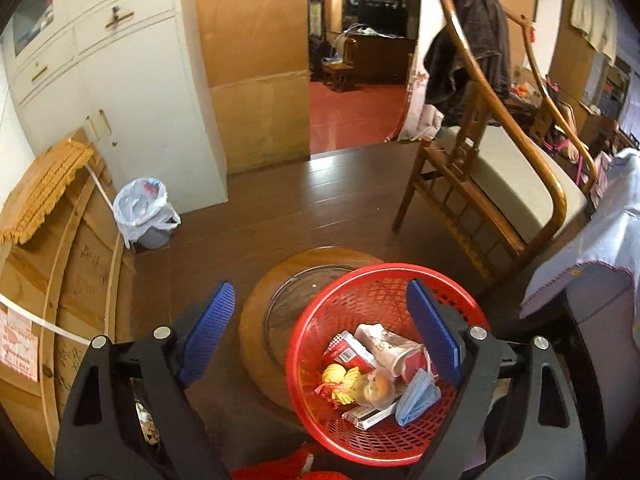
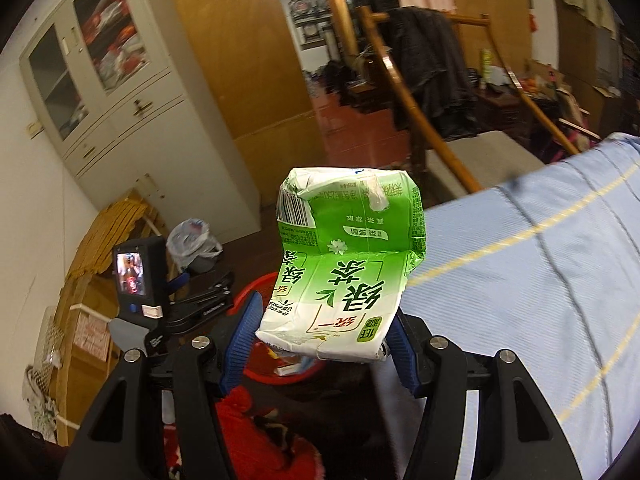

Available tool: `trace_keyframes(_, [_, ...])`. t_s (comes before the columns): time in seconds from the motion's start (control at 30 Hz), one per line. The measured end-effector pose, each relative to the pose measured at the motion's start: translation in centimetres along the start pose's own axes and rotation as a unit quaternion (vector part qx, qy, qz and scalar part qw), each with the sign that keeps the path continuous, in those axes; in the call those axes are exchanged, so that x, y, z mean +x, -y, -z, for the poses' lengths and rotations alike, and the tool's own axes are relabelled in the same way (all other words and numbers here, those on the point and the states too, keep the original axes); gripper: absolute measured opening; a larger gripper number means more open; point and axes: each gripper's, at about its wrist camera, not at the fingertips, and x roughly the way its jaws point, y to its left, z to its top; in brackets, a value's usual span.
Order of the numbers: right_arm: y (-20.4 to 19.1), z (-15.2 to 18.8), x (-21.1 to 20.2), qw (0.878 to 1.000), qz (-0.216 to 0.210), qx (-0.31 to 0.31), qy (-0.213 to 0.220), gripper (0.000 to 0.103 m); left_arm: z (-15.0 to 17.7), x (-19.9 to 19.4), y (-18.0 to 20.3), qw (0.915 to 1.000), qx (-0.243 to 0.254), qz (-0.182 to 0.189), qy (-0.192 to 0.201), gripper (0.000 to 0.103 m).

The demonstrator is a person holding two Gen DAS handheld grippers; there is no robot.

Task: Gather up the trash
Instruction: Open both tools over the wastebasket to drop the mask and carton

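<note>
On my right wrist view, the right gripper (image 2: 320, 340) is clenched on a crumpled green tea carton (image 2: 344, 264), its blue pads pressing the carton's lower end from both sides; the carton stands up and bends away from the camera, above and in front of the red basket (image 2: 256, 292), whose rim peeks out beneath it; the left gripper (image 2: 200, 300) with its small lit screen shows just left of that rim. On my left wrist view, the left gripper (image 1: 320, 332) is released, its blue pads spread wide with nothing between them; it hangs over the red basket (image 1: 320, 320), which sits on a round wooden surface (image 1: 256, 312); inside the basket lie a blue face mask (image 1: 416, 398), a red packet (image 1: 348, 350), yellow wrappers (image 1: 340, 380) and other scraps. A lined bin (image 1: 150, 216) stands on the floor by the white cabinet (image 1: 140, 92); a wooden chair (image 1: 480, 184) stands to the right.
</note>
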Motion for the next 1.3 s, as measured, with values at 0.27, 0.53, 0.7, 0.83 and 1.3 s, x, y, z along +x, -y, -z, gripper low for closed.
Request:
trace_keyframes(0.27, [-4.1, -2.2, 4.4, 0.998, -0.043, -0.034, -0.020, 0.060, -0.1, 0.8, -2.1, 0.9996, -0.022, -0.019, -0.003, 0.088])
trace_keyframes(0.53, [-5.6, -1.7, 7.3, 0.996, -0.023, -0.064, -0.053, 0.078, -0.4, 0.6, -3.3, 0.9991, -0.038, -0.018, -0.001, 0.088])
trace_keyframes(0.7, [-4.4, -1.3, 5.8, 0.998, -0.008, -0.046, -0.046, 0.078, -0.6, -0.1, -2.8, 0.9995, -0.031, -0.010, 0.004, 0.088])
trace_keyframes(0.83, [-2.9, -0.8, 3.9, 0.999, 0.003, -0.032, -0.032, 0.078, -0.7, -1.1, -2.0, 0.9997, -0.023, -0.002, 0.013, 0.088])
trace_keyframes(1.3, [1.4, 1.8, -5.3, 0.998, 0.040, 0.001, 0.038, 0.078, -1.2, -8.2, 3.5, 0.9963, 0.035, 0.028, 0.073, 0.092])
